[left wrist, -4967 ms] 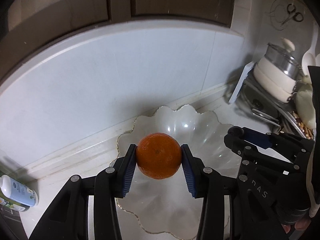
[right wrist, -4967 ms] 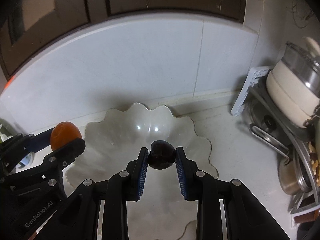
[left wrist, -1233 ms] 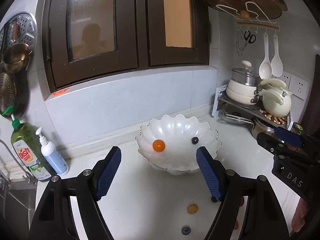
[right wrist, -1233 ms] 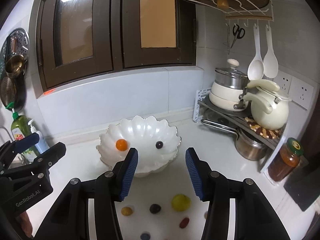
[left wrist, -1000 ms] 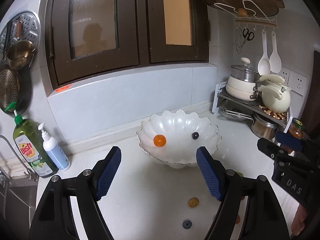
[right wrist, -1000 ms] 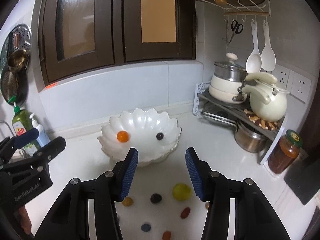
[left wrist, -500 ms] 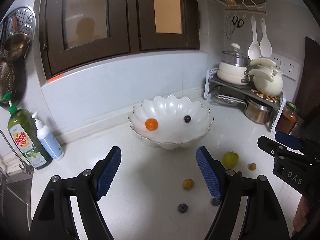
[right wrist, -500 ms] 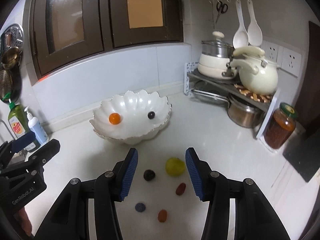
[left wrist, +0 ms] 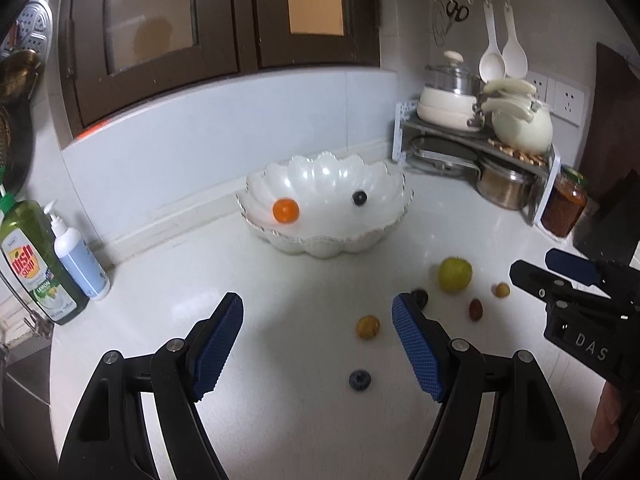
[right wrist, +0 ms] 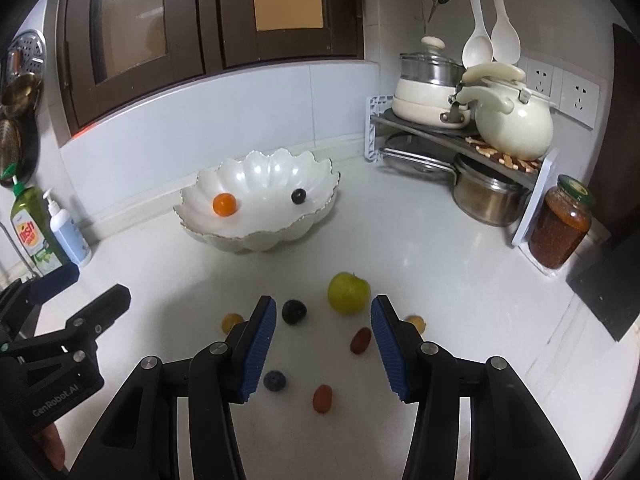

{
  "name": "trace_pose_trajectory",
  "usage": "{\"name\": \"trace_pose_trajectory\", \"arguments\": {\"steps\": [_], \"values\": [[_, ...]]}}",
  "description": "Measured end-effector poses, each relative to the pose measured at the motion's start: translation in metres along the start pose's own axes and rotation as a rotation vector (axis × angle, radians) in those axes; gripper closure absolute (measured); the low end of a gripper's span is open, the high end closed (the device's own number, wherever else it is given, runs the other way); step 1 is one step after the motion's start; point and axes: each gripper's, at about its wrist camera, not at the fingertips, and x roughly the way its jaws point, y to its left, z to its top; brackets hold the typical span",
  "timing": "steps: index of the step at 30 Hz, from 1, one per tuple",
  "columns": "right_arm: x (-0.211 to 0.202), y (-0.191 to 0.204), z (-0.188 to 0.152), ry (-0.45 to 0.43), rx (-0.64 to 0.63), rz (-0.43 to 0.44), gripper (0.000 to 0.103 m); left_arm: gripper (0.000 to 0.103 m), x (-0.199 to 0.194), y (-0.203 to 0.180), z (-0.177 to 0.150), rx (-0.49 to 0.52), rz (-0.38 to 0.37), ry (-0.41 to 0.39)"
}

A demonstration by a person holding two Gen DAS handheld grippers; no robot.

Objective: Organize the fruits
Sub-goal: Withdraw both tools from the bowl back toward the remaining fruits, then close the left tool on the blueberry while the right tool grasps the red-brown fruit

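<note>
A white scalloped bowl (left wrist: 320, 244) (right wrist: 256, 240) stands near the back wall, holding an orange (left wrist: 285, 211) (right wrist: 224, 204) and a dark plum (left wrist: 359, 198) (right wrist: 298, 196). Loose on the counter in front lie a green apple (right wrist: 348, 293) (left wrist: 455, 273), a dark plum (right wrist: 294, 311), a blueberry (left wrist: 359, 380) (right wrist: 274, 381), a small yellow fruit (left wrist: 368, 326) and several little reddish ones. My left gripper (left wrist: 318, 344) is open and empty above the counter. My right gripper (right wrist: 323, 344) is also open and empty, just short of the apple.
Dish soap (left wrist: 30, 264) and a pump bottle (left wrist: 78, 260) stand at the left by a sink edge. A corner rack (right wrist: 460, 140) with pots and a cream kettle (right wrist: 512, 120) is at the right, with an amber jar (right wrist: 560, 228) beside it.
Five seconds ago both grippers held the orange and plum over the bowl; those now lie in it. Since a second ago both grippers pulled back and sank, bringing the loose fruit into view.
</note>
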Motion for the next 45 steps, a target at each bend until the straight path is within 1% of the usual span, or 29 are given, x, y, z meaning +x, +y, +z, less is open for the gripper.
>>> {"name": "trace_pose_trajectory", "arguments": {"steps": [4,10,12,17,22,24,26,33,34,36,41,45], "values": [[0.006,0.000,-0.011,0.032,0.001,0.002,0.052,0.027,0.006,-0.002,-0.009,0.013,-0.005,0.030],[0.024,-0.002,-0.030,0.114,0.024,0.021,0.053,0.031,0.018,-0.009,-0.021,0.036,-0.018,0.082],[0.028,-0.003,-0.035,0.132,0.030,0.020,0.053,0.033,0.023,-0.012,-0.025,0.043,-0.030,0.102],[0.036,-0.006,-0.044,0.161,0.048,0.017,0.053,0.035,0.033,-0.016,-0.034,0.053,-0.047,0.132],[0.044,-0.004,-0.052,0.178,0.042,0.007,0.054,0.037,0.044,-0.020,-0.043,0.062,-0.066,0.170],[0.048,-0.004,-0.055,0.190,0.044,0.003,0.054,0.040,0.049,-0.021,-0.047,0.067,-0.075,0.190],[0.052,-0.004,-0.058,0.200,0.054,0.006,0.055,0.040,0.055,-0.022,-0.050,0.070,-0.083,0.211],[0.060,-0.003,-0.066,0.219,0.060,-0.001,0.057,0.043,0.070,-0.025,-0.056,0.071,-0.102,0.251],[0.061,-0.003,-0.067,0.223,0.062,-0.001,0.057,0.044,0.072,-0.025,-0.057,0.069,-0.104,0.256],[0.063,-0.004,-0.068,0.228,0.065,0.001,0.058,0.049,0.076,-0.025,-0.059,0.069,-0.112,0.268],[0.068,-0.005,-0.070,0.240,0.076,-0.002,0.060,0.050,0.086,-0.028,-0.061,0.068,-0.124,0.292],[0.075,-0.006,-0.071,0.253,0.079,-0.003,0.062,0.054,0.093,-0.028,-0.062,0.060,-0.125,0.309]]}}
